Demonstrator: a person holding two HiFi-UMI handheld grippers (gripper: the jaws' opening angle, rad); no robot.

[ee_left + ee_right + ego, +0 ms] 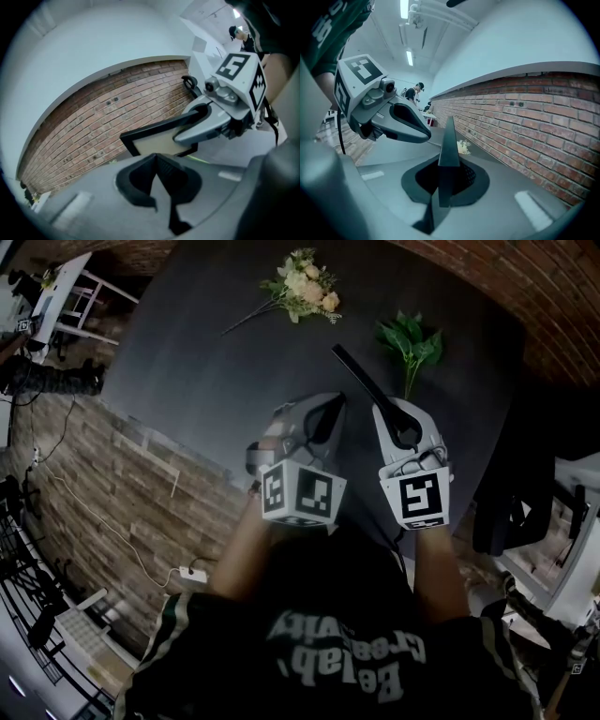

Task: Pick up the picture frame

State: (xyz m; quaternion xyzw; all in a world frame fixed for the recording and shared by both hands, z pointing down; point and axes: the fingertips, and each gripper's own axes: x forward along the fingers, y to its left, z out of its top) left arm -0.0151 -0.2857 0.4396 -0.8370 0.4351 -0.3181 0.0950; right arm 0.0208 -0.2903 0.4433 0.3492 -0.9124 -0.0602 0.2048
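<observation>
The black picture frame is off the dark table, edge-on in the head view. My right gripper is shut on its near end. In the right gripper view the frame stands as a thin black blade between that gripper's pads. The left gripper view shows its beige face with the right gripper clamped on one side. My left gripper hangs just left of the frame; its own view shows it shut with nothing between the pads. It also shows in the right gripper view.
A bouquet of pale flowers and a green leafy sprig lie on the table's far part. A brick wall runs behind the table. Wooden flooring with a cable lies to the left, white furniture to the right.
</observation>
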